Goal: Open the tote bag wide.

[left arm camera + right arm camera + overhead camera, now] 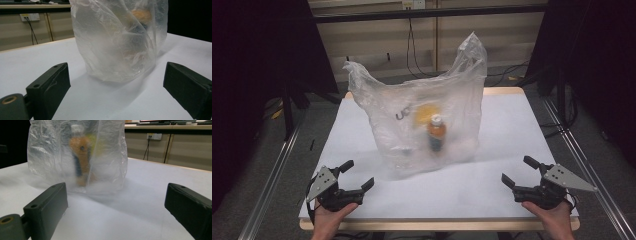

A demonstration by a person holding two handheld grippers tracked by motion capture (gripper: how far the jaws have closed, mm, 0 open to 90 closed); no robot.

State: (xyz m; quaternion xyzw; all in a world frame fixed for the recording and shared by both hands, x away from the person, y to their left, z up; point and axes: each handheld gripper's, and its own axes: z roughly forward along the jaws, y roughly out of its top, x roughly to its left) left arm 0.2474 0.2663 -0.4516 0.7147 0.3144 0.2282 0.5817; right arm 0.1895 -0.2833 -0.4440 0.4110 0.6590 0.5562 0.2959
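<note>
A clear plastic bag (pixel 422 120) stands upright in the middle of the white table (pixel 512 130), its two handles sticking up. Through the plastic I see an orange bottle with a white cap (pixel 436 132) and something yellow (pixel 426 111) behind it. My left gripper (pixel 357 176) rests near the front left corner, open and holding nothing, short of the bag (pixel 117 42). At the front right my right gripper (pixel 519 172) is open too, with the bag (pixel 77 155) and its bottle (pixel 81 161) some way ahead of it.
Bare white table surface lies between each gripper and the bag. Black stands and curtains flank the table on both sides. Cables hang on the wall behind (pixel 412 45). A metal rail (pixel 272 175) runs along the floor at the left.
</note>
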